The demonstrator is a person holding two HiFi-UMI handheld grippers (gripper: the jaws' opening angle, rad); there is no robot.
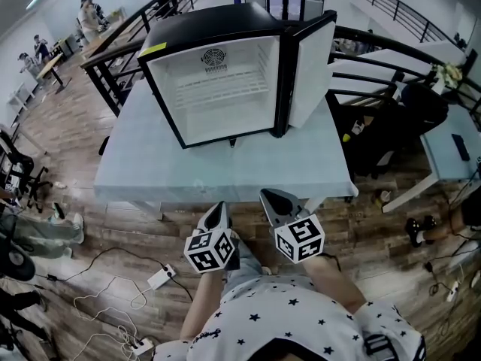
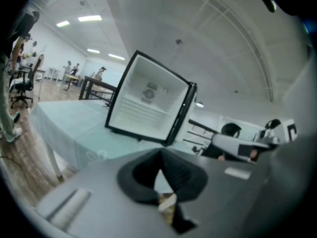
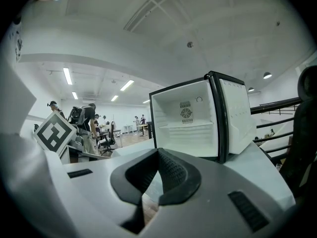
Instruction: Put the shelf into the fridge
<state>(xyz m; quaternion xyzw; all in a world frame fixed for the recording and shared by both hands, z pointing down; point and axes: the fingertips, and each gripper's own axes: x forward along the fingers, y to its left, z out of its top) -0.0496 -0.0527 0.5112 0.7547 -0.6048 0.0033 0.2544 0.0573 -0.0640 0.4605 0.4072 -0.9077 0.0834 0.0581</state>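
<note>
Left gripper [image 1: 219, 205] and right gripper [image 1: 265, 195], two in all, are hovering side by side near the one table [image 1: 225, 168], both with jaws pressed together on nothing, while the single wire shelf [image 1: 219, 83] is sitting inside the one open-doored mini fridge [image 1: 210, 21].

1. No word, brand name or number can be read anywhere.
2. A yellow sticker [image 1: 152, 49] sits on the top front edge of the fridge [image 1: 218, 22]; its print is too small to make out.
3. The left marker cube [image 1: 210, 250], on the left tongs [image 1: 219, 206], and the right marker cube [image 1: 300, 238], on the right tongs [image 1: 267, 195], bear black-and-white square code patterns, not letters.
4. A faint pale emblem [image 2: 97, 155] shows on the tabletop [image 1: 158, 164] near its front edge; it is illegible.
</note>
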